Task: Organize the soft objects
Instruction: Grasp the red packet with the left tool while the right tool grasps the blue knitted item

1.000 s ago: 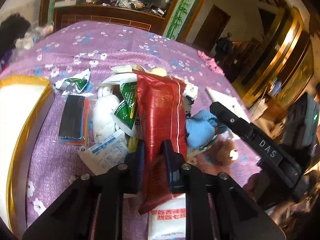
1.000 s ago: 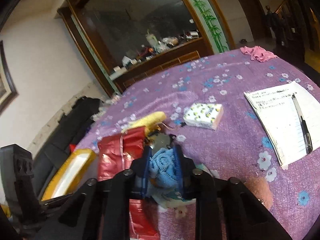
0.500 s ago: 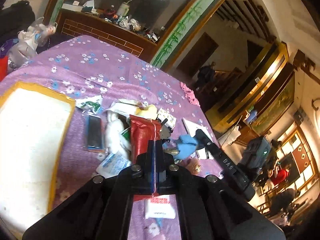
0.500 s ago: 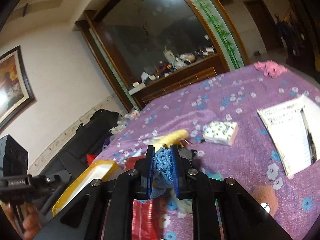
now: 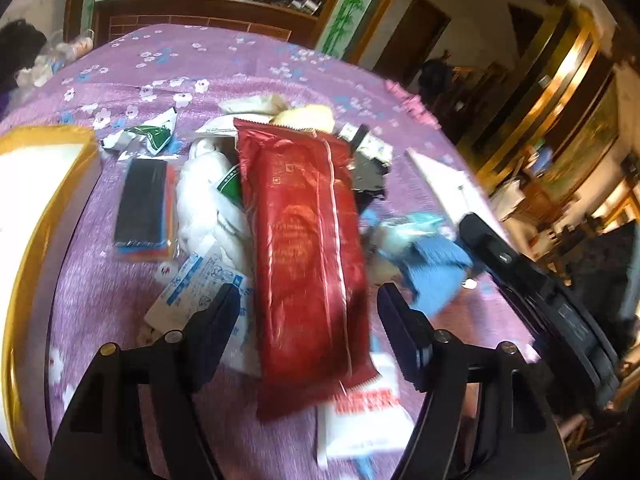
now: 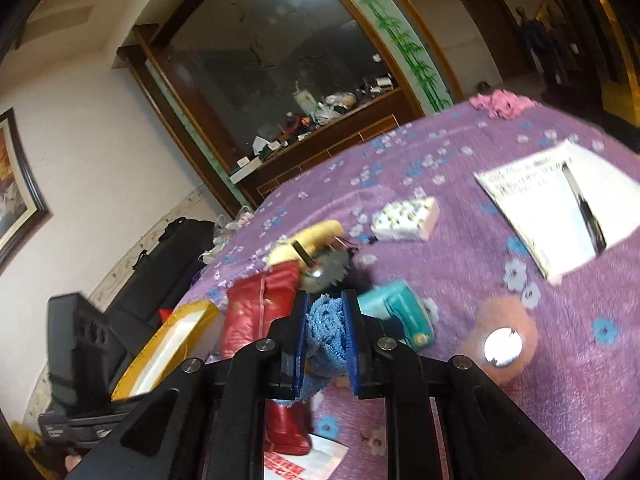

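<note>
Left wrist view: we see the left gripper point(image 5: 310, 312) spread wide and holding nothing, with the red foil pouch point(image 5: 304, 248) lying lengthwise between its fingers on top of the heap.
Right wrist view: the right gripper point(image 6: 326, 344) is pinched on the blue terry cloth point(image 6: 324, 334), which bulges out between the pads; the cloth sits raised above the pile.
Step in hand: we judge that the cloth is being carried off for sorting, while the pouch lies loose.
Doing it well: we would keep the pinch firm on the thick fold and lift straight up before travelling, so that the dangling end clears the pile.
Likely destination: the yellow-rimmed tray point(image 5: 48, 216), to the left of the left gripper; this is our guess only.
Beneath the pouch: white plush bundle point(image 5: 204, 208) and printed sachet point(image 5: 200, 284), just left of it.
Further left: black and coloured cloth stack point(image 5: 142, 204).
Ahead of the right gripper: teal packet point(image 6: 400, 312), round saw-toothed disc point(image 6: 326, 270) and yellow cloth point(image 6: 316, 236), all close enough to snag.
Right of it: brown plush toy point(image 6: 500, 340); further off, patterned tissue pack point(image 6: 404, 220) and paper sheet point(image 6: 532, 200) with pen point(image 6: 584, 208).
Surface: purple flowered tablecloth point(image 6: 460, 272).
</note>
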### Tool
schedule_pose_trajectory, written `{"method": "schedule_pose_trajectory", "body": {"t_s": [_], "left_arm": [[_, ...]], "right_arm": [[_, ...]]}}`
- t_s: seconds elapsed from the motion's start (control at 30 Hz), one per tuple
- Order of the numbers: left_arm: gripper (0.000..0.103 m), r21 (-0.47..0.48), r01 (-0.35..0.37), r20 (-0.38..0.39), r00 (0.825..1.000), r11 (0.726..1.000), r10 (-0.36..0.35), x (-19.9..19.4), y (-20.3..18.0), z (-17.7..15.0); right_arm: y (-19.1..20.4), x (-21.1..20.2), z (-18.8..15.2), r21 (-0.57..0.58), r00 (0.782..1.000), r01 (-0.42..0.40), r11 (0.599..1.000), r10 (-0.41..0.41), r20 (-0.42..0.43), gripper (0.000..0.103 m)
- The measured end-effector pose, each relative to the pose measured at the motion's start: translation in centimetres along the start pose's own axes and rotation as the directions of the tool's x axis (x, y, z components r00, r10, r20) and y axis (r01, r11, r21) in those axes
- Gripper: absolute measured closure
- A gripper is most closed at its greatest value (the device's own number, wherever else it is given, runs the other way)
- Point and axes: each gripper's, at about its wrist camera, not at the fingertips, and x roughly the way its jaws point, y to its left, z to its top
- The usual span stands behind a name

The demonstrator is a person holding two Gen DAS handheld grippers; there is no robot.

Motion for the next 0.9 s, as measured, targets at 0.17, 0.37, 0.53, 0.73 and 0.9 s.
{"method": "schedule_pose_trajectory", "body": {"t_s": [0.17,0.37,0.53,0.73,0.9], "left_arm": [[0.072,0.041,-0.013,0.003,1.000,0.999,0.013,0.4,-0.3,-0.6],[0.075,-0.072,0.158,0.078,0.985,0.985,-0.153,-4.1,1.6,-0.5],[0.075,-0.130,0.192,0.112,0.978,0.973,-0.178,-8.8,4.0,-0.7],[0.075,-0.182,0.067,0.184,0.982,0.981,-0.032,-16.4,9.5,-3.0],[0.075,-0.275,-0.089,0.183,0.973,0.957,0.143,-18.6,14.9,-4.4]], "right_arm": [[-0.2,-0.9,0.5,0.006,1.000,0.005,1.000,-0.005,-0.007,0.087],[0.8,-2.9,0.7,-0.044,1.000,0.014,0.999,-0.014,0.015,0.087],[1.8,-4.1,0.7,-0.053,1.000,0.011,0.999,-0.010,0.011,0.087],[9.1,-5.4,0.2,-0.100,0.991,-0.134,0.986,0.134,-0.005,0.087],[17.4,-1.1,-2.2,-0.163,0.958,-0.265,0.950,0.239,-0.159,0.087]]}}
